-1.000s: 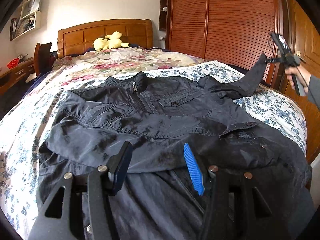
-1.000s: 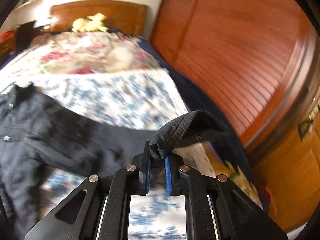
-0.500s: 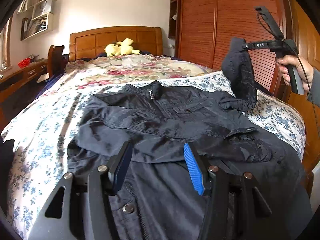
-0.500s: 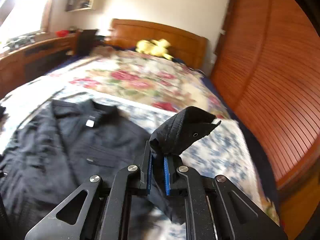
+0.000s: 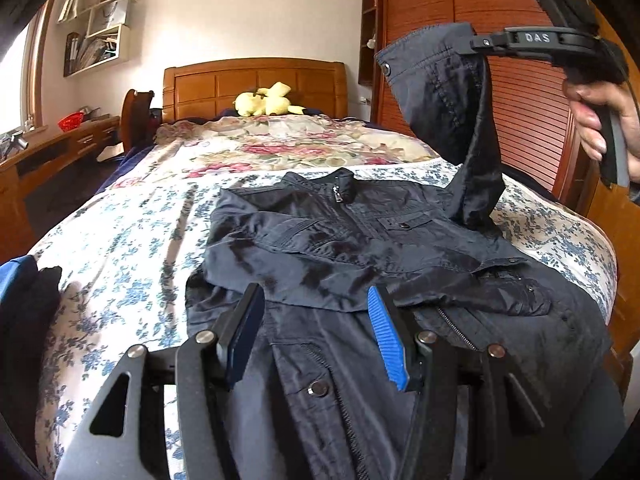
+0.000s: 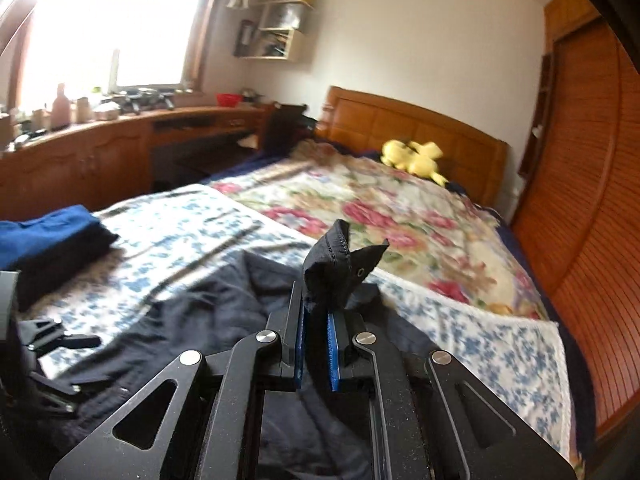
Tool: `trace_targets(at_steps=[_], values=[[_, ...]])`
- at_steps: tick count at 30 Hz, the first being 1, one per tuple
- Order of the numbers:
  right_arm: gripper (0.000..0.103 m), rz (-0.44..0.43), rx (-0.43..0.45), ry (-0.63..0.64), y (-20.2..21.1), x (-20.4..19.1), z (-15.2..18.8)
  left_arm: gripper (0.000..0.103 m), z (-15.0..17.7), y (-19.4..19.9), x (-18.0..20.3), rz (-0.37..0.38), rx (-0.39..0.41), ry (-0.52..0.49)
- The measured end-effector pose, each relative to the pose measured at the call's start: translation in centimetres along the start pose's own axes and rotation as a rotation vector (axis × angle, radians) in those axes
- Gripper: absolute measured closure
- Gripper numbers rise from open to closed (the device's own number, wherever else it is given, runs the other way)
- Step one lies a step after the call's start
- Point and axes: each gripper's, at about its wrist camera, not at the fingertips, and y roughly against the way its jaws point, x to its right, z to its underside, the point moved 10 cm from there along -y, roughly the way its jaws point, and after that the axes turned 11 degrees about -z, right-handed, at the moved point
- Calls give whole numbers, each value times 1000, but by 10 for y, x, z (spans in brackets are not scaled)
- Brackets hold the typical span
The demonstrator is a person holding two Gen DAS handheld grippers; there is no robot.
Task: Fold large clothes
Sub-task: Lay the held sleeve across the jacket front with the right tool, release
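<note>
A dark navy zip-front jacket of thin shiny fabric [image 5: 360, 248] lies front-up across the near half of a bed covered in a white sheet with small blue flowers [image 5: 132, 248], its collar toward the far wooden headboard [image 5: 256, 84].

The left gripper [image 5: 316, 324] hangs low over the jacket's near hem, its two blue-padded fingers [image 5: 386, 340] spread wide apart and holding nothing.

On the right, the right gripper [image 6: 316, 344] is raised above the bed with its fingers pressed together, pinching the cuff of the jacket's sleeve [image 5: 444, 92]. The sleeve hangs from the pinch down to the jacket's shoulder.

A yellow plush toy [image 5: 266, 100] rests on the floral quilt at the far end, by the headboard. A folded blue and black garment [image 6: 48, 240] lies at the left edge of the bed.
</note>
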Motion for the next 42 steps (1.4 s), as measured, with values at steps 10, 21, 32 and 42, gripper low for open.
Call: trace_targets(at_steps=[10, 21, 32, 42], values=[[96, -79, -41, -40, -9, -39, 26, 50, 7, 7, -19, -26, -2, 9], [96, -162, -90, -63, -8, -86, 49, 50, 8, 11, -37, -44, 3, 36], [59, -170, -295, -113, -22, -110, 158, 50, 8, 5, -24, -33, -6, 19], [51, -166, -285, -152, 2, -100, 176, 50, 10, -4, -1, -10, -27, -16]])
